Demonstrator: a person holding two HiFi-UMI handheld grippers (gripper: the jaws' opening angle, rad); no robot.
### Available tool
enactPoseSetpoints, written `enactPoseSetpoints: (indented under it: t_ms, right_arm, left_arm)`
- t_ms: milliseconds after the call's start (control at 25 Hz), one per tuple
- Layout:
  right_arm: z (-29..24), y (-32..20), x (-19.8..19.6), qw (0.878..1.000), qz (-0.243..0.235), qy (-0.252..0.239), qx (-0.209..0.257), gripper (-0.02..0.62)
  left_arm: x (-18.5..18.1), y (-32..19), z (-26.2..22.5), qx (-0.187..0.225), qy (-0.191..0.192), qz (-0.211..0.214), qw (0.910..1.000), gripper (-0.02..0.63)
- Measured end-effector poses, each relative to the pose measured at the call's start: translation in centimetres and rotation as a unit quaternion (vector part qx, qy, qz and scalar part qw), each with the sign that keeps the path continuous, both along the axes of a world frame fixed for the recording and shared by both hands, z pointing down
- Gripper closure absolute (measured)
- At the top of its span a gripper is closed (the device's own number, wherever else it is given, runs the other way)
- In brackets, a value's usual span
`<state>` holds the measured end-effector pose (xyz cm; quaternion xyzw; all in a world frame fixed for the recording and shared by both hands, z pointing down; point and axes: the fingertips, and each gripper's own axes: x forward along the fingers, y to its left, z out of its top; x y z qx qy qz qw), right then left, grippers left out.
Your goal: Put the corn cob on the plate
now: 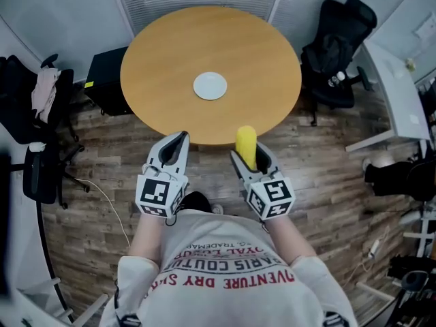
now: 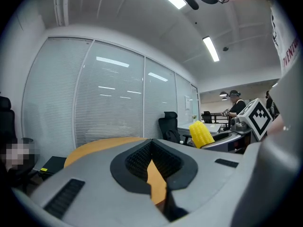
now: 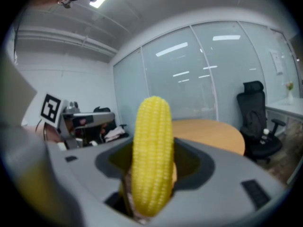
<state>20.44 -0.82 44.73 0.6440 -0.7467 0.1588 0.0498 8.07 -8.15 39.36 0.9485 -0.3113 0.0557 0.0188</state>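
Yellow, ribbed corn cob point(image 3: 151, 160) clamped upright by its lower half in grey right gripper point(image 1: 249, 158), just off near edge of round wooden table point(image 1: 163, 60), well apart from small white plate point(image 1: 210, 86). Grey left gripper point(image 1: 178, 143) closed, empty. Probably light, stiff, bumpy; prone to rolling. Grasp across the middle.

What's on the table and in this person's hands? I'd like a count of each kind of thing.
Corn cob: 1, clamped in the right gripper
Plate: 1, bare, on the round table
Grippers: 2, the right gripper and the left gripper, whose jaws are together on nothing
Total: 4
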Motion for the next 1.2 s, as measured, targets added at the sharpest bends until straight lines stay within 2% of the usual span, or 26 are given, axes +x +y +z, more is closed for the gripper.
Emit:
enactPoseSetpoints:
  t_ms: [320,760,960,1200]
  right_arm:
    - [1.2,-7.4,2.8,1.0,-0.007,-0.004,-0.012,0.33]
    - [1.5,-21.5,6.2,1.0,-0.001,-0.002,-0.019,0.33]
    - [3.6,-25.9,6.7,0.999,-0.008,-0.01,-0.046,0.33]
    - [8.5,-29.6,7.2,0.994,-0.03,-0.012,-0.107,0.33]
  left_arm:
    - [2.7,-7.6,2.0,-0.021,-0.003,-0.005,0.9998,0.572]
    - [5.6,-21.3,1.5,-0.016,0.005,0.0,0.9999,0.572]
    - [6.4,-24.9,2.7,-0.028,0.001,0.0,0.9996,0.572]
    - [6.7,-27.2,5.5,-0.056,-0.004,-0.016,0.9983,0.572]
